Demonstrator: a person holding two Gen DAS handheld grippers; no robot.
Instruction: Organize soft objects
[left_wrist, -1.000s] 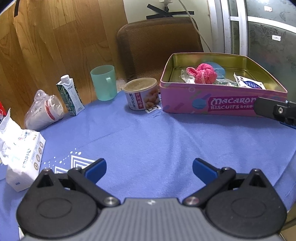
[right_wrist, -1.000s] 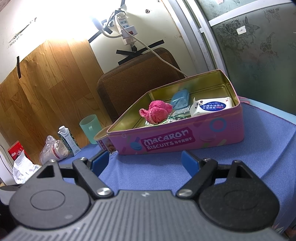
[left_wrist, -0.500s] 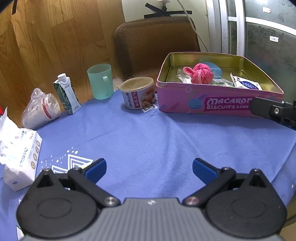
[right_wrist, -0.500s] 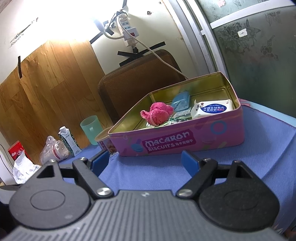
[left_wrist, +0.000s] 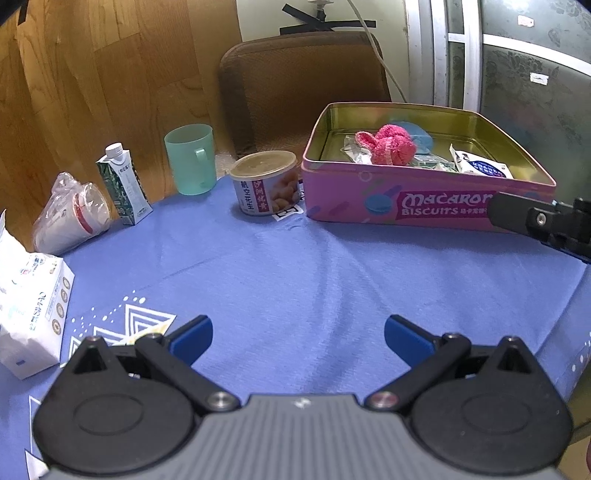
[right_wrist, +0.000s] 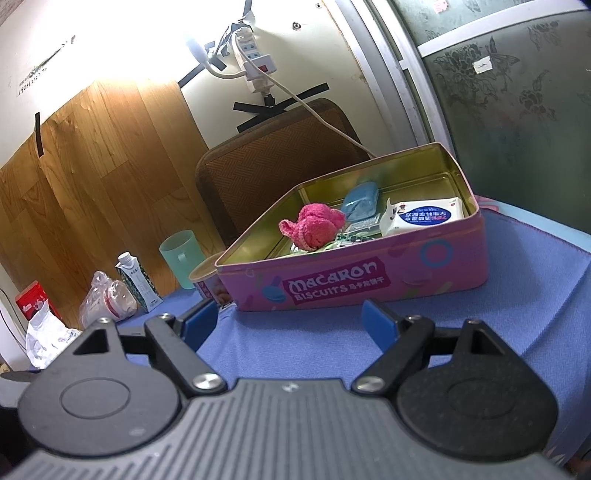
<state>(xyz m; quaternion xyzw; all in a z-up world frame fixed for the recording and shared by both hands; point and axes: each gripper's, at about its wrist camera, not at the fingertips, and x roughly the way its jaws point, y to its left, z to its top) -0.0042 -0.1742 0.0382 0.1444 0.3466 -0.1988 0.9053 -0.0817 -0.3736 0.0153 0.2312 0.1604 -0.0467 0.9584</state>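
Two grippers, both empty. Left wrist view: left gripper (left_wrist: 297, 334) at bottom centre, blue fingertips (left_wrist: 192, 334) spread wide over bare blue tablecloth (left_wrist: 295, 266); pink biscuit tin (left_wrist: 424, 199) in the upper right, lid off; pink knitted toy (left_wrist: 388, 144) lies inside it, near the middle, with a white tissue pack (left_wrist: 484, 168) to its right and a blue pouch (left_wrist: 413, 133) behind; round can (left_wrist: 264, 186) just beside the tin's left wall; green cup (left_wrist: 192, 162), milk carton (left_wrist: 123, 184), bagged cups (left_wrist: 70, 218) further left; white tissue packet (left_wrist: 29, 314) at left edge; part of the right gripper (left_wrist: 543, 221) enters at right edge, in front of the tin.

Right wrist view: right gripper (right_wrist: 291, 325) at bottom centre, fingers wide apart, nothing between them; tin (right_wrist: 369, 280) at frame centre, just ahead; knitted toy (right_wrist: 314, 229) inside near its left corner; tissue pack (right_wrist: 424, 216) at right, blue pouch (right_wrist: 360, 197) behind.
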